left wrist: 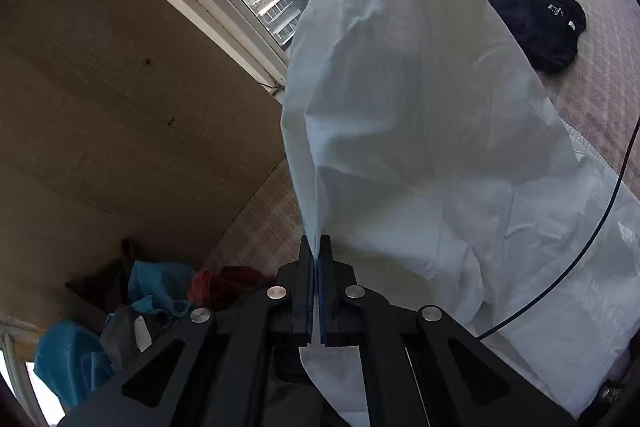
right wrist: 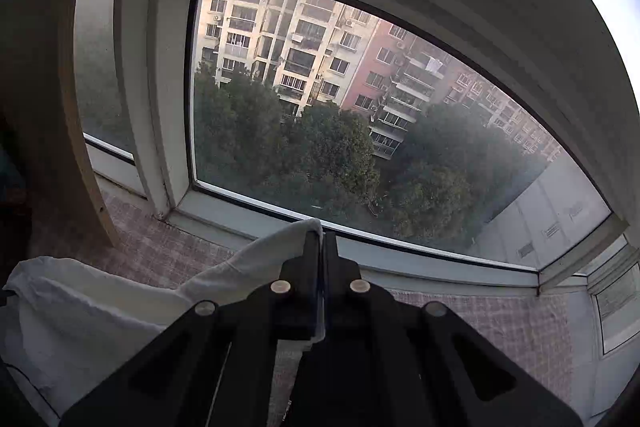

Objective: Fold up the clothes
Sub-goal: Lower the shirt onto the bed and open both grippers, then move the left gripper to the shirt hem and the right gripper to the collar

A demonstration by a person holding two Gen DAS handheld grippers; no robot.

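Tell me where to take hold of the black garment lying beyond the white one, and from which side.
The black garment lies flat on the patterned floor, so probably pinch its near edge from above, jaws straddling the hem. Both grippers are occupied: the left gripper and right gripper are each shut on the white garment, which must be released first.

A home high up: big window (right wrist: pixel 360 115) onto apartment blocks (right wrist: pixel 304 39), clothes pile (left wrist: pixel 132 311) at 8 o'clock.
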